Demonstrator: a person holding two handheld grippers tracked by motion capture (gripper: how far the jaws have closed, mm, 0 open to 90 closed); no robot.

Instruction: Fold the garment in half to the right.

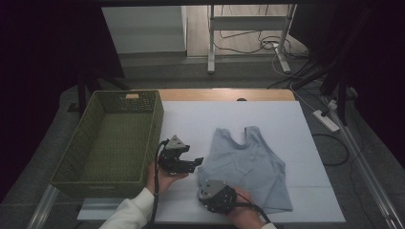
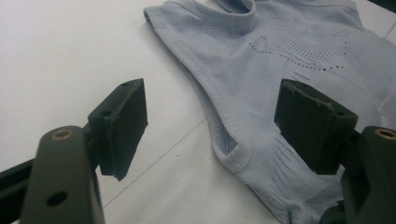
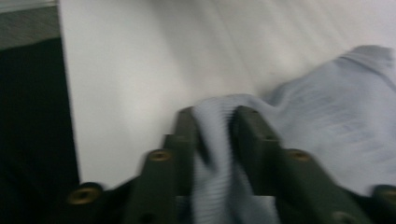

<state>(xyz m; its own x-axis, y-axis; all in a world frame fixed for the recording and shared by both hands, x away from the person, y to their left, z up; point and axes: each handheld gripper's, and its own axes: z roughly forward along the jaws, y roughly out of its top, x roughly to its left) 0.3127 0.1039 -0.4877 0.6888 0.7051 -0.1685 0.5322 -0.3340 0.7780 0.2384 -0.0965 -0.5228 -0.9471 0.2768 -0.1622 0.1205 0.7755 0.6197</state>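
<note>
Your right gripper (image 3: 215, 135) is clamped on a fold of the pale blue-grey top (image 1: 248, 167): in the right gripper view the ribbed fabric is pinched between the two black jaws, though that view is blurred. In the high view this gripper (image 1: 217, 195) sits at the garment's near left corner, with your right hand (image 1: 246, 214) behind it. Your left gripper (image 2: 210, 126) stands with its jaws apart; in the left gripper view the garment's edge and a ribbed hem corner lie on the surface between and beyond them, and neither pad touches the cloth. In the high view the left gripper (image 1: 193, 162) is held just beside the garment's left edge, your left hand (image 1: 162, 179) and white sleeve (image 1: 131, 212) below it. The top lies spread flat, neck opening away from you, on the white sheet (image 1: 286, 124) that covers the counter (image 1: 224, 94). To the left of the sheet, touching its edge, stands a green woven basket (image 1: 90, 119), near the left gripper but apart from the garment.
</note>
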